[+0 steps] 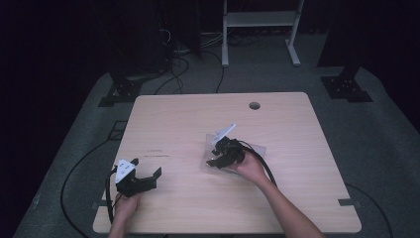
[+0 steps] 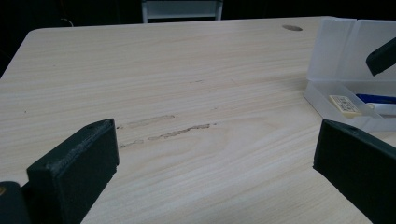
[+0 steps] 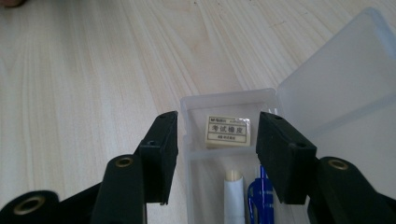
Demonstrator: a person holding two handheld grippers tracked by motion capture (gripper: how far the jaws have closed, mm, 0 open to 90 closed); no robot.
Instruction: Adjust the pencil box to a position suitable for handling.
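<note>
Setting: lab-type recording room, dimly lit.
Work surface: a single light wooden table (image 1: 198, 119) with a round cable hole (image 1: 254, 105).
Floor: grey carpet (image 1: 386, 148) with black cables (image 1: 173, 74) running loose across it.
Surroundings: black stand bases (image 1: 346, 88) flank the table; a white metal frame (image 1: 260, 29) stands behind it; dark backdrop all around.
Domestic furnishings: none in view.

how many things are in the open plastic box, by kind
eraser: 1
blue pen: 1
white stick-shaped thing, kind unclear: 1
total: 3 that show inside the clear box
</note>
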